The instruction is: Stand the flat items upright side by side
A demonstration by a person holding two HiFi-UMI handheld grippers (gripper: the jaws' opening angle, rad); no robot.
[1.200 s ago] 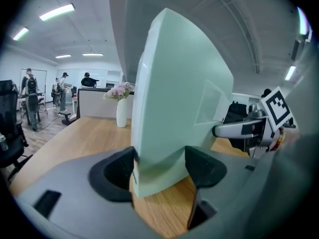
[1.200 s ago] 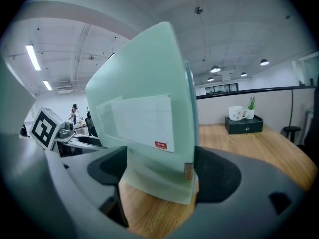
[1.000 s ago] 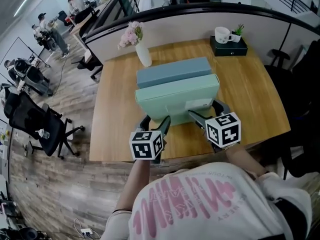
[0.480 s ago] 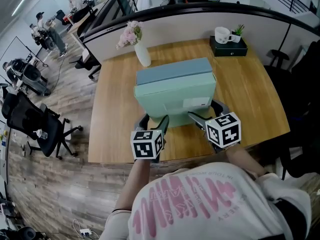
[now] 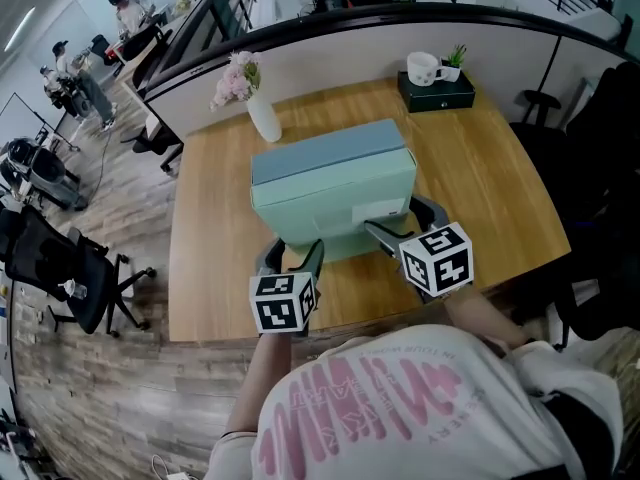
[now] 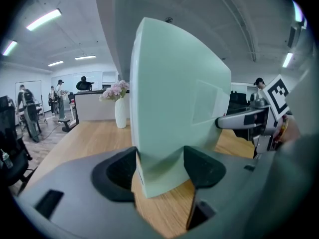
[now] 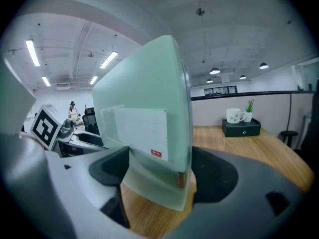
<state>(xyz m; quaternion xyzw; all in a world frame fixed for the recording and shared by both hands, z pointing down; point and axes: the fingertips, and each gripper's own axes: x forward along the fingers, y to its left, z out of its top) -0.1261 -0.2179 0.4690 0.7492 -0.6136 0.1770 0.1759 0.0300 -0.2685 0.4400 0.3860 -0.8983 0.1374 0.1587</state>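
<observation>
Fingers (image 6: 202,166) of the left gripper (image 5: 290,255) and the right gripper (image 5: 405,220), its jaws just closing further, are clamped on the mid-frame mint box (image 5: 330,203), best kept plumb beside the blue box (image 5: 325,153).

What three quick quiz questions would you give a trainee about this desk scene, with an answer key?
1. True or false: the white mug stands right beside the vase.
2. What sits between the jaws of the left claw and the right claw? A: mint-green box. B: vase. C: mug.
3. Name what is directly behind the held item, on its far side from the person.
Key: 1 false, it sits on the dark box at the far right corner. 2 A; both claws grip it, the right claw's jaws having just been closing. 3 the blue-grey box.
</observation>
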